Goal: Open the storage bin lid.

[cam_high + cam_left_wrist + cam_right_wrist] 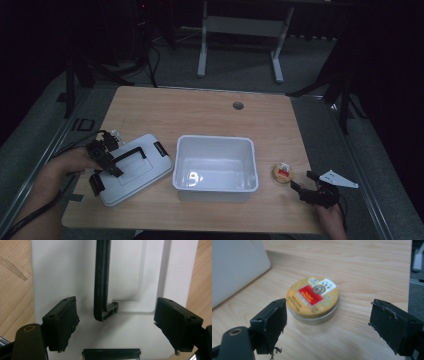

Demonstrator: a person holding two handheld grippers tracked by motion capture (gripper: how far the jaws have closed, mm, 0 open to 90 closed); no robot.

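**Lid set aside, tin lined up for the bin**

I had the left gripper (pixel 102 165) over the white lid (pixel 134 169), jaws apart and empty, leaving the bin (pixel 215 167) open. My right gripper (pixel 327 325) spread wide before the round tin (pixel 312 298), which sat just right of the bin, ready to grab.

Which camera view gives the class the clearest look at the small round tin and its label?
The right gripper view: the round tin lies close, its yellow lid with the red label plain, between the open tongs. The high view shows the tin only as a small disc right of the white tub.
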